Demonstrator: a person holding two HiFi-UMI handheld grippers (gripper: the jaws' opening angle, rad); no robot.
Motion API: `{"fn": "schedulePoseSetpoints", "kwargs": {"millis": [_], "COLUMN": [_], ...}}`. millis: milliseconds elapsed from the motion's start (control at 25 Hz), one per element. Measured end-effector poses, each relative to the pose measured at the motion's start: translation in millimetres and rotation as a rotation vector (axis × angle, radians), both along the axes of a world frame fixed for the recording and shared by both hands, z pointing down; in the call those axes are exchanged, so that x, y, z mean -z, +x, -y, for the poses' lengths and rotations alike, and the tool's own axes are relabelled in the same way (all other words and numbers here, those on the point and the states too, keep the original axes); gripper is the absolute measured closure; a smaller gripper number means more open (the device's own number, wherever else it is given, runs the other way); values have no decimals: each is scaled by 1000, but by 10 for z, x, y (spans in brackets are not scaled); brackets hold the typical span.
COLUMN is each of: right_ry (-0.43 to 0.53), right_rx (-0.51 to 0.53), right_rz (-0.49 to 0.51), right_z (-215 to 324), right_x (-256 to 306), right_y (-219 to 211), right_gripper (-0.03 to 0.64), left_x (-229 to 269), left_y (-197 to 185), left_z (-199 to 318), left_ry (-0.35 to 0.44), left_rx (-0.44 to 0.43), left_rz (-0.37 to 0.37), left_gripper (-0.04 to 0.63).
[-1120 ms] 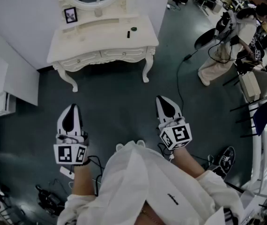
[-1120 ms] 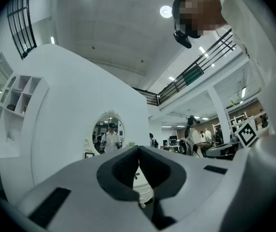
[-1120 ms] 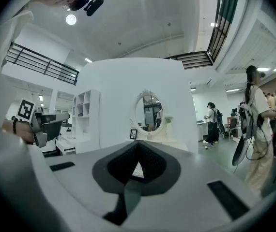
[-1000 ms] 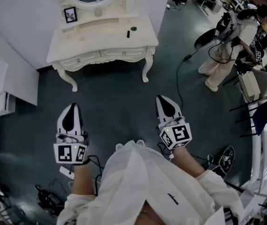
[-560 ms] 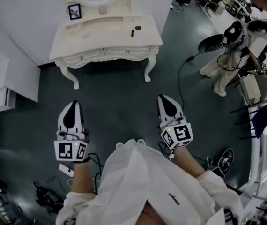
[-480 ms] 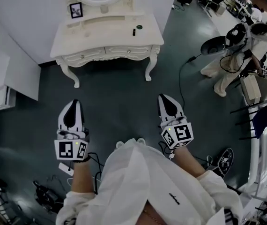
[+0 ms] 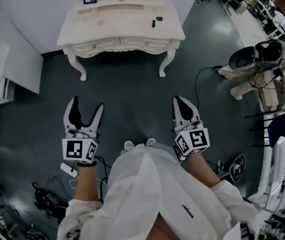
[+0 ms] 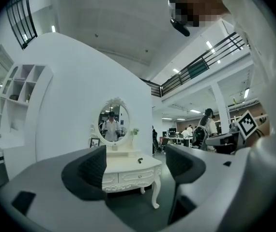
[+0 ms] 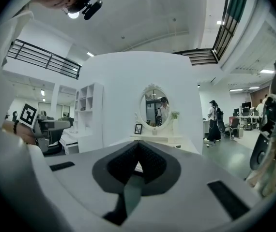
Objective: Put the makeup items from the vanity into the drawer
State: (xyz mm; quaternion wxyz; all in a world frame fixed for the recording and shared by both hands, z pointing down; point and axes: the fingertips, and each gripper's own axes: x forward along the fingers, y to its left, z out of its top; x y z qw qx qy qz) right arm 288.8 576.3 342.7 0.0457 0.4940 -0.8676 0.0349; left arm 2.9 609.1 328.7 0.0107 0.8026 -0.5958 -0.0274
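While carrying the left gripper (image 7: 86, 104) just opened, empty, and the right gripper (image 7: 178, 100) pressed together on nothing, step squarely up to the vanity (image 7: 113, 29); pull its drawer (image 7: 138, 43), then take the makeup items (image 7: 156, 21) off its right end.

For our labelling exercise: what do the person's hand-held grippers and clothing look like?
The left hand-held gripper and right hand-held gripper are white, with black ribbed pads and a cube of black-and-white square markers. The left's jaws have just been opening, nothing between them. The person wears a white top.
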Motion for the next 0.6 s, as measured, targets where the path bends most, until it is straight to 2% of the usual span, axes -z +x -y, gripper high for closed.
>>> {"fn": "schedulePoseSetpoints", "kwargs": {"millis": [200, 600], "right_ry": [-19, -14], "right_rx": [23, 31], "right_rz": [-17, -1], "right_z": [-5, 301], "right_x": [-108, -169], "right_y": [-232, -358], "right_gripper": [598, 598], "left_x": [-172, -236], "left_y": [-215, -415], "left_z": [-2, 255], "left_ry": [-35, -47], "left_rx": [22, 73], "left_rz": [-28, -70], "left_gripper": [227, 227]}}
